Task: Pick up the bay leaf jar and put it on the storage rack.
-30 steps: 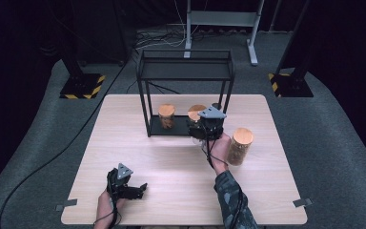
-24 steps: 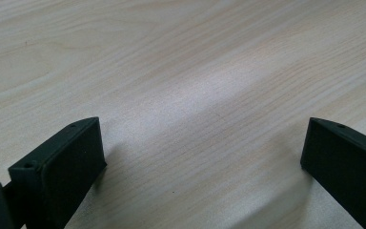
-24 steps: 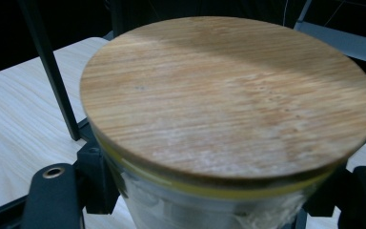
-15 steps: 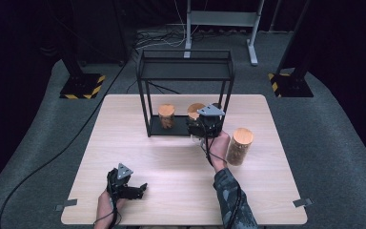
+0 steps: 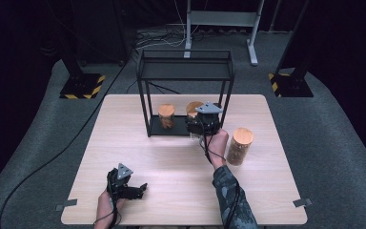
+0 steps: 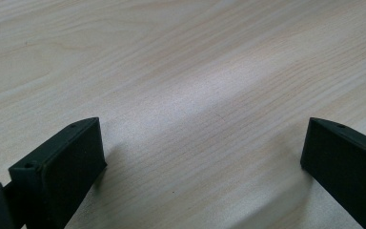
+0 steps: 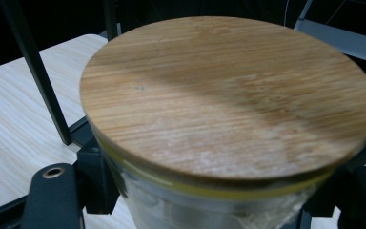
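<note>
The table [image 5: 124, 124] is taking up most of the high view, a pale wood top on a grey floor. A black wire rack [image 5: 186, 71] is standing at the table's far middle, with a top shelf and a low bottom shelf.

Three jars with wooden lids are sitting on or by it. The left jar [image 5: 167, 116] is standing on the left part of the rack's bottom shelf. The middle jar [image 5: 193, 109] is sitting at the right end of that shelf, partly hidden in the high view by the right gripper [image 5: 205, 125]. The right jar [image 5: 239, 146] is standing on the table outside the rack, just right of the person's right hand [image 5: 218, 147] and well apart from the rack's right post.

The right gripper is reaching in from the near side, its jaws clamping the middle jar [image 7: 228, 95] just under the lid; in the right gripper view the round lid is looming between the two black jaws, with the glass body pressing against them on both sides and a rack post [image 7: 33, 67] rising at the left. Whether the jar's base is resting on the shelf or hanging just above it I cannot tell.

The left gripper [image 5: 126, 185] is lying low at the table's near left, held in the left hand [image 5: 106, 206]. Its jaws are standing wide apart with bare wood [image 6: 195, 95] between them.
</note>
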